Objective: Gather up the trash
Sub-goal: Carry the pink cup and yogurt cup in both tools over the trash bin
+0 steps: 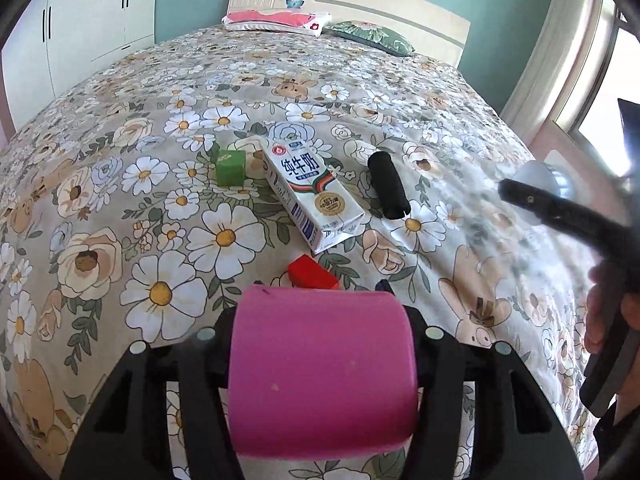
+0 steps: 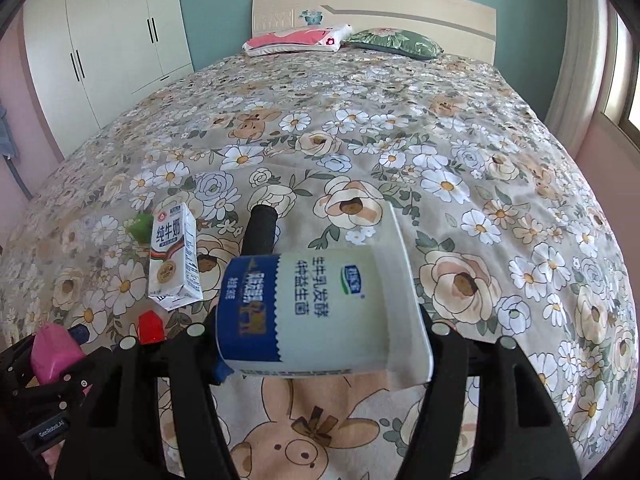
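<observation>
Pink bin [image 1: 322, 372] clamped between the left gripper's [image 1: 320, 360] jaws, lifted clear of the bed [image 1: 440, 100]. White-and-blue yogurt cup [image 2: 320, 312] pinched sideways in the right gripper [image 2: 320, 344], tilted, rim overhanging. Likely to slip or crush if squeezed harder; could miss the narrow bin mouth on transfer. Milk carton [image 1: 310, 194] lying flat further up the quilt, with black roll [image 1: 388, 186], green block [image 1: 231, 168] and red block [image 1: 312, 274] nearby, none blocking the path between hands.
</observation>
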### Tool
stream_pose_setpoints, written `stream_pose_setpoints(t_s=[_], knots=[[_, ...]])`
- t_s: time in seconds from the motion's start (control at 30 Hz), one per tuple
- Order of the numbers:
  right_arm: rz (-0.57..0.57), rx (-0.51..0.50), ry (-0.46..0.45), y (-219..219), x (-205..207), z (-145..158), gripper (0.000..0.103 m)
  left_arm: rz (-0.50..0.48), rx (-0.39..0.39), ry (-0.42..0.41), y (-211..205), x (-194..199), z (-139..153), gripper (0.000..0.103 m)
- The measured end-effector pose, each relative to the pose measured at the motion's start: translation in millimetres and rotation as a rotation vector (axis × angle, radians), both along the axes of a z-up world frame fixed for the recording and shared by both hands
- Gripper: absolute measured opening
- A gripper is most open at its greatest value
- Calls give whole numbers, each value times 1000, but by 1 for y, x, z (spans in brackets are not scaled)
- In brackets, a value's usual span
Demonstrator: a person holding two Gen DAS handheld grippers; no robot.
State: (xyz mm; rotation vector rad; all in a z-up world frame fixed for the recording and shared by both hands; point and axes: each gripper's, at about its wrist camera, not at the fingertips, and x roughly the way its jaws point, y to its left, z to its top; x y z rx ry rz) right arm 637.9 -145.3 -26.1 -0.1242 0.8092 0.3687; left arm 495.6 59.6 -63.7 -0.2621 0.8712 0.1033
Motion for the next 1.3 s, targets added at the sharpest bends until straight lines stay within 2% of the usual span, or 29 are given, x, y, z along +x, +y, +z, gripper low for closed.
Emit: stream_pose_setpoints(t_s=[0.17,0.37,0.6,0.77,0.9,1.03,1.17,1.3], knots=[[-20,10,-60,-13,-39,55,62,3,27,-42,10,-16,52,58],[-31,0,-163,-24,-99,135,62,24,84,-129,22,-53,132,58],[-33,-32,-293,-32,-188,220,62,24,161,-266,20,-121,225,58],[-23,-37,-372,-35,-259,272,62,-6,181,-335,15,-175,274,58],[-9,-45,-439,-35,-317,303,62,-25,188,-377,15,-218,299,58],[7,-66,-489,-33,-371,322,62,-36,212,-408,12,-258,313,58],[29,-57,-511,-38,-417,330,62,-56,243,-441,8,-300,321,58],[50,-53,-496,-43,-452,322,62,-77,273,-475,6,-339,320,58]])
